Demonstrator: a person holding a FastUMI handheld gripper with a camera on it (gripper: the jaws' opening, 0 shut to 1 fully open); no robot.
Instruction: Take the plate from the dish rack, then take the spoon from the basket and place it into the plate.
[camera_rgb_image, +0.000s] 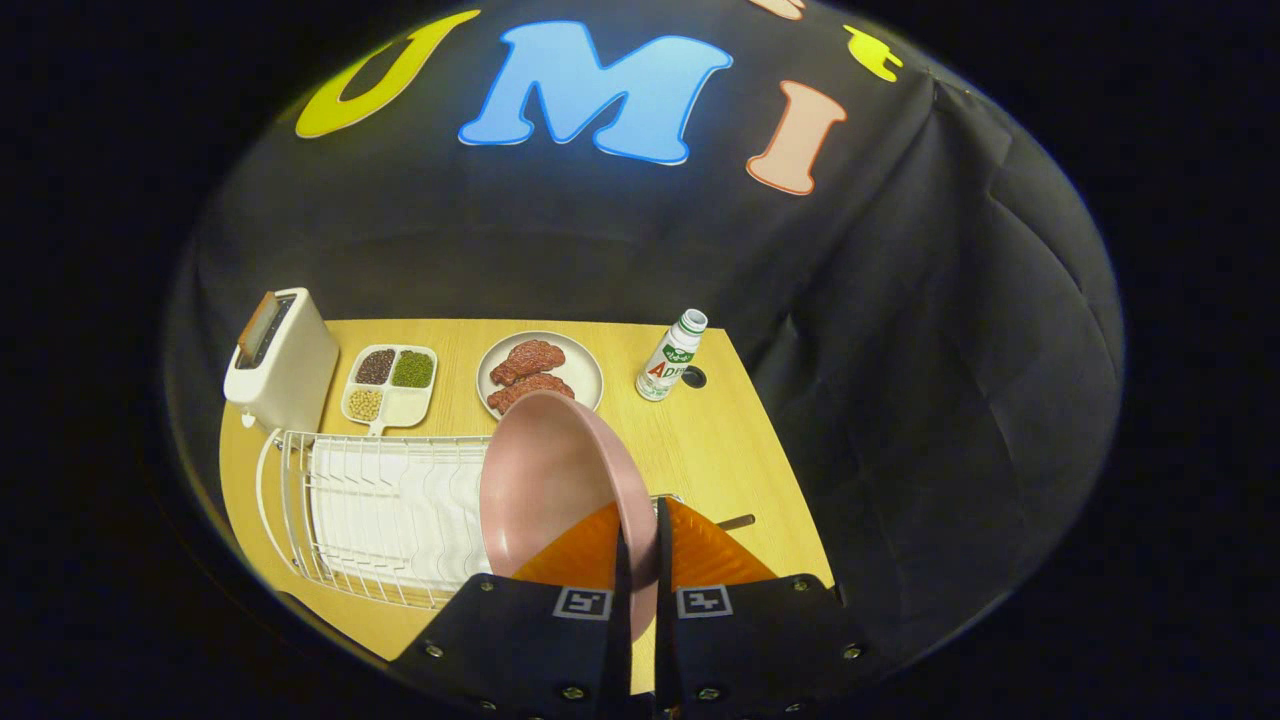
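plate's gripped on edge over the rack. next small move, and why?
Probably carry the pink plate toward the bare table beside the dish rack and lower it flat. The gripper is shut on its rim, and the plate hangs tilted on edge, so no spoon could rest in it yet.

A: What stood around the gripper (640, 560)?
B: Its fingers were clamped on the rim of the pink plate (545, 480), which rose over the white dish rack (380, 510).
A: And ahead?
B: A toaster (280, 360), sectioned tray (392, 385), meat plate (540, 372) and bottle (672, 355) lined the far edge; bare table (720, 450) lay on the right.
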